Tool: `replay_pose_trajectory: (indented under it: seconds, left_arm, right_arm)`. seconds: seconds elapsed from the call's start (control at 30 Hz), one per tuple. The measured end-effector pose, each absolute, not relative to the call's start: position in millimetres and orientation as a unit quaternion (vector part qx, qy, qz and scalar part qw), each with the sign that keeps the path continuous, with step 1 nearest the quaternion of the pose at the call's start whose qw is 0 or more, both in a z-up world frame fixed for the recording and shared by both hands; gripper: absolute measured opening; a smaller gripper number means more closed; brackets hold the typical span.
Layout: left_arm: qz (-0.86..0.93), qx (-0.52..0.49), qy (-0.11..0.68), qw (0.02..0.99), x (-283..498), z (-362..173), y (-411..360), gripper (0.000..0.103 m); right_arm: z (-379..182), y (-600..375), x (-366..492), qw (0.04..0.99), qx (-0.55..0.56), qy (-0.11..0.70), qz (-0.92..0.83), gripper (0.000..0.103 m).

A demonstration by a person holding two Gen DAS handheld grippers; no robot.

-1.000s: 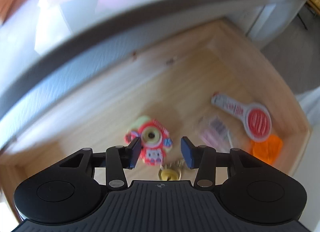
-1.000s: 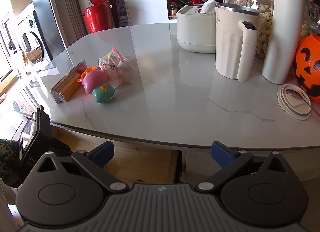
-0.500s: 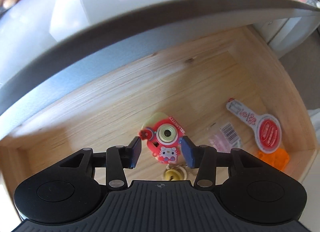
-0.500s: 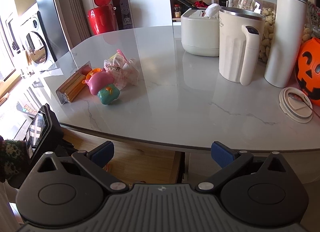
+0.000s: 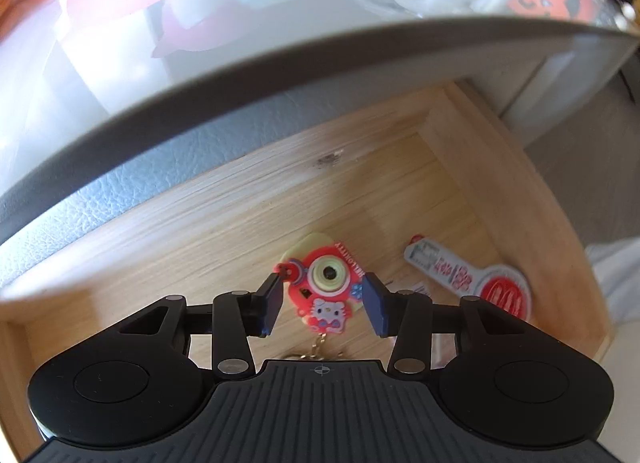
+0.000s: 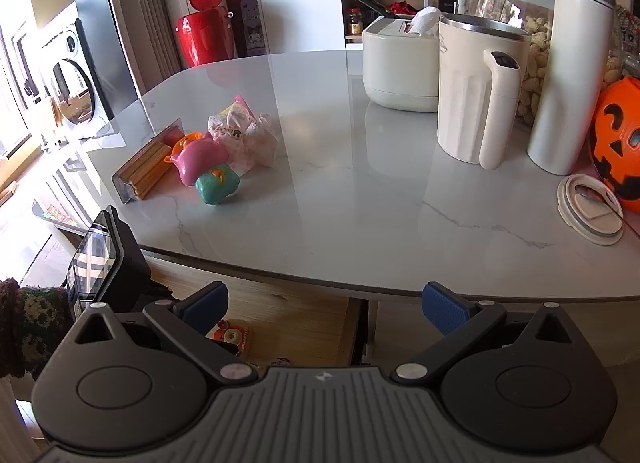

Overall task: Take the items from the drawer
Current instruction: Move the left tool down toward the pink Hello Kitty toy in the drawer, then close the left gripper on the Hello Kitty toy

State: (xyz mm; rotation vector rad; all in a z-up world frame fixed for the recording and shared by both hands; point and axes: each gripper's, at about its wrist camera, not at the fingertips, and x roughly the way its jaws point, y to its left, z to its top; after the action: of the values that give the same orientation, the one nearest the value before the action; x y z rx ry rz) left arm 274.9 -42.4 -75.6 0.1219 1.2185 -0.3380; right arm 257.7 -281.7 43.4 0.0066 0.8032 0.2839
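In drawer [image 5: 496, 167]: red camera keychain [image 5: 324, 291] between pads of left gripper [image 5: 322, 303], released, not touching.

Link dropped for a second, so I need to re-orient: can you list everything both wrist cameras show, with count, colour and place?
Drawer: 1, light wood, open under the table edge.
Camera keychain: 1, red and pink, drawer floor, between the left pads.
Paddle-shaped item: 1, white and red, drawer's right side.
Table: 1, grey marble.
Toys and packets: small cluster, pink, teal, orange, table's left.
Tissue box, jug, tall flask: 1 each, cream or white, table's back.
Pumpkin bucket: 1, orange, right edge.
Round lid: 1, white, beside the pumpkin.
Left gripper: open, straddling the keychain.
Right gripper: open, empty.
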Motion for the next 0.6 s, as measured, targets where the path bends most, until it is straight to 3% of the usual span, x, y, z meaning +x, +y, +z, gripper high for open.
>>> replay_pose_trajectory:
  seconds: [0.23,0.6]
  left_arm:
    - [-0.132,0.002,0.576,0.807,276.9,-70.3,-42.0,0.049]
    - [-0.094,0.053,0.581,0.807,270.3,-66.3,-24.9,0.051]
  right_arm:
    - [43.0,-282.4,255.8,0.911,0.001,0.389,0.136,0.103]
    - [44.1,-285.6,253.5,0.914,0.003,0.384,0.132,0.103]
